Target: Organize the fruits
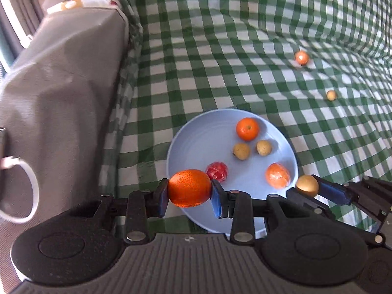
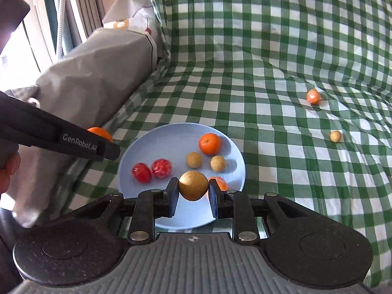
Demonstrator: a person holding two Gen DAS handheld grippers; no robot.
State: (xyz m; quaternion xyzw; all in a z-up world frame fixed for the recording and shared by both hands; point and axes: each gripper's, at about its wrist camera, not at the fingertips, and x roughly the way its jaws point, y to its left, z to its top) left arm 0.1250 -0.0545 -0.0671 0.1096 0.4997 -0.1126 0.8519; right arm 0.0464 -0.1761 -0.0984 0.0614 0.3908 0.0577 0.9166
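On the blue plate [image 2: 234, 159] lie an orange [image 2: 209, 143], two tan fruits [image 2: 194, 159] and two red wrapped fruits [image 2: 141, 172]. Left tool [image 1: 189, 188] is clamped on a large orange [image 1: 189, 188] over the plate's near-left rim; right tool [image 2: 193, 186] grips a golden fruit [image 2: 193, 185] above the plate.

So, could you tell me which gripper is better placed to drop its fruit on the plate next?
Probably right: the right gripper holds its brown fruit over the plate, while the left gripper's orange hangs at the rim.
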